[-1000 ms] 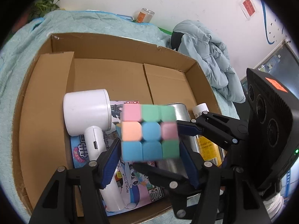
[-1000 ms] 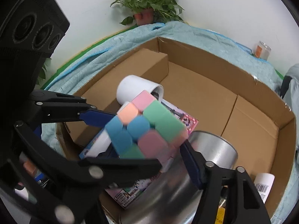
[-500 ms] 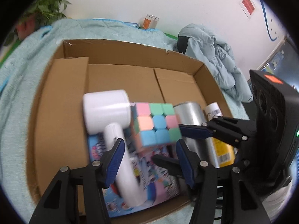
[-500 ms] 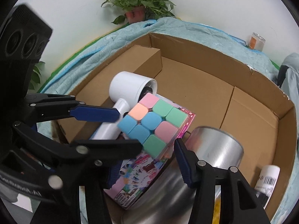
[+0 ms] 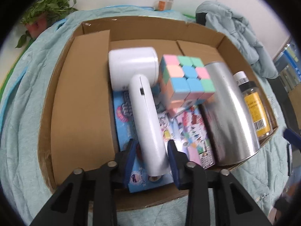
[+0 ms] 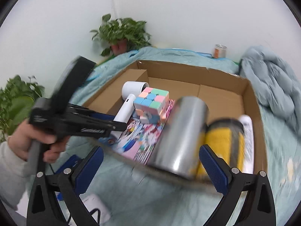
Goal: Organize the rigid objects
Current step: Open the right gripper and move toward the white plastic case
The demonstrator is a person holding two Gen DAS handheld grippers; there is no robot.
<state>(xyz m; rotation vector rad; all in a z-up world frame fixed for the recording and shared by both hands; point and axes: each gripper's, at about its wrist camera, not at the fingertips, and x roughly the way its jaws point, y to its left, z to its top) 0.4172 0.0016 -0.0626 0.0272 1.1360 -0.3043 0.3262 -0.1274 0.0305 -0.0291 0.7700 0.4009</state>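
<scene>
Pale teal quilt (image 5: pixel 22 113) under an open cardboard box (image 5: pixel 80 113), white wall behind, potted plant (image 6: pixel 122 32) at the far left corner, small jar (image 5: pixel 164 3) by the wall, rumpled grey-blue jacket (image 6: pixel 272 86) off to the right.

Inside the box, lying flat: colourful picture book (image 5: pixel 188 131), with a white hair dryer (image 5: pixel 139 94) across its left part, head toward the far wall, handle toward the near edge. Pastel puzzle cube (image 5: pixel 186 79) resting on the book, a little tilted, wedged between the dryer's head and a silver can (image 5: pixel 227 113); free of both grippers. Right of the can, on their sides, a clear bottle with yellow label (image 5: pixel 254 107) and, beyond it, a white bottle (image 5: pixel 239 76).

Left gripper (image 5: pixel 151 157) low over the near edge of the box, jaws narrow, blue pads (image 5: pixel 131 158) flanking the end of the dryer's handle, one on each side; cannot tell whether pressing or just short of it. Left hand (image 6: pixel 37 141) wrapped round that gripper's grip.

Right gripper (image 6: pixel 151 150) outside the box, over the quilt at the near edge, facing the can; jaws spread wide, holding nothing. Much of the right wrist view blurred. White device with a cable (image 6: pixel 94 207) on the quilt below.
</scene>
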